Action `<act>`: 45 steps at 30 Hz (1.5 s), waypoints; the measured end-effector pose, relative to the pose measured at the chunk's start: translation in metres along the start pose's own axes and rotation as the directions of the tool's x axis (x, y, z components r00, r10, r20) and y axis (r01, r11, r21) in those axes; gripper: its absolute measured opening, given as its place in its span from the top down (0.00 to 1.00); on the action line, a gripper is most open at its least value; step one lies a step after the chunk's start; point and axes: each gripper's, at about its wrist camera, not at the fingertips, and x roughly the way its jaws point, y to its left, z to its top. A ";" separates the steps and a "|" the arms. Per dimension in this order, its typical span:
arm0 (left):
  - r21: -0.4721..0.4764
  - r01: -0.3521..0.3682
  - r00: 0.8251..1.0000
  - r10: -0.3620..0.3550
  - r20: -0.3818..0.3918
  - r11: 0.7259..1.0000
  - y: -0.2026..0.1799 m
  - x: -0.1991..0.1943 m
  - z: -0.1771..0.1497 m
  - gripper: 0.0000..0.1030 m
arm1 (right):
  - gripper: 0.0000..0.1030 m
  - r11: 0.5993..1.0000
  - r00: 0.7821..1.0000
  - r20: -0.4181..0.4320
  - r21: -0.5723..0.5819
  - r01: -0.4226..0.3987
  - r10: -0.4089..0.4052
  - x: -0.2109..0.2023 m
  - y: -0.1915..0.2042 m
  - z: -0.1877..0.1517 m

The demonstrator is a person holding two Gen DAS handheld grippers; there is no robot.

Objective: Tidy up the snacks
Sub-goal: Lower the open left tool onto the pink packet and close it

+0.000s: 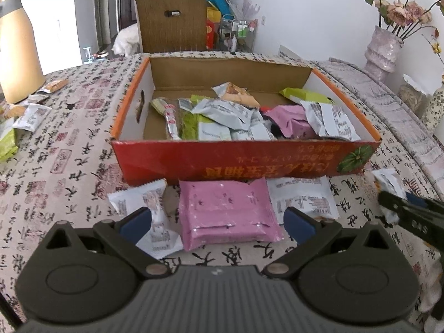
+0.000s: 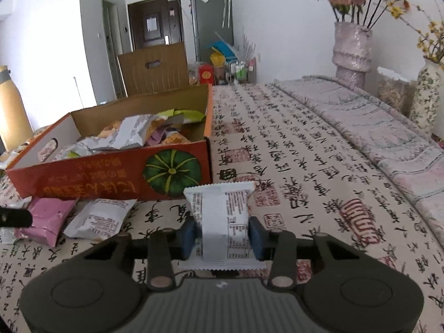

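Right now a red box (image 1: 244, 163) with a green pumpkin picture sits on the desk (image 1: 69, 149), which has a cloth with black writing on it. Its top is open, and inside is a messy heap of snack packs (image 1: 236, 116): white ones, green ones, a pink one and an orange one, too jumbled to count. On the cloth just in front of the box lie three packs in a row: a white pack on the left (image 1: 149, 208), a pink pack (image 1: 227, 211) in the middle, and another white pack (image 1: 302, 197) on the right. The left gripper (image 1: 217, 222) hangs over the pink pack with its blue fingers (image 1: 136, 222) spread wide, one on each side, holding nothing. The right gripper (image 2: 222, 236) is pinching one more white snack pack (image 2: 222, 216) between its blue fingers (image 2: 256, 238), near the pumpkin corner of the box. More packs (image 1: 25, 111) lie far off to the left by a tall tan bottle (image 1: 16, 50). Two vases with flowers (image 2: 352, 47) stand at the far right edge.
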 end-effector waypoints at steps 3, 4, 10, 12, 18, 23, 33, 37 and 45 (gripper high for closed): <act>-0.008 -0.019 1.000 0.019 0.004 1.000 0.005 -0.002 0.004 0.00 | 0.62 1.000 1.000 0.025 0.005 0.010 -0.010 -0.011 -0.003 -0.005; -0.011 -0.029 1.000 0.029 0.005 1.000 0.007 -0.003 0.005 0.00 | 0.62 1.000 0.999 0.032 0.008 0.013 -0.013 -0.015 -0.004 -0.006; -0.042 -0.065 0.998 0.064 -0.020 0.997 0.018 0.002 0.009 0.00 | 0.62 0.999 0.998 0.056 0.030 0.014 -0.016 -0.027 -0.009 -0.015; -0.043 -0.061 0.998 0.060 -0.032 0.997 0.016 0.006 0.008 0.00 | 0.62 0.999 0.998 0.058 0.030 0.011 -0.013 -0.030 -0.010 -0.018; -0.042 -0.054 0.997 0.052 -0.058 0.998 0.006 0.014 0.006 0.00 | 0.62 1.000 0.998 0.057 0.026 -0.001 0.000 -0.030 -0.007 -0.022; -0.037 -0.051 0.996 0.048 -0.071 0.998 -0.007 0.020 0.009 0.00 | 0.62 0.999 0.998 0.056 0.033 -0.008 0.006 -0.029 -0.009 -0.024; -0.058 -0.066 0.991 0.059 -0.117 0.996 -0.021 0.042 0.010 0.00 | 0.62 0.999 0.998 0.063 0.046 -0.013 0.010 -0.026 -0.014 -0.025; -0.069 -0.079 0.989 0.070 -0.130 0.994 -0.021 0.049 0.009 0.00 | 0.62 0.999 0.998 0.058 0.045 -0.018 0.015 -0.022 -0.014 -0.026; -0.048 -0.099 0.985 0.091 -0.146 0.994 -0.026 0.059 0.005 0.00 | 0.62 0.998 0.999 0.049 0.051 -0.019 0.017 -0.016 -0.015 -0.027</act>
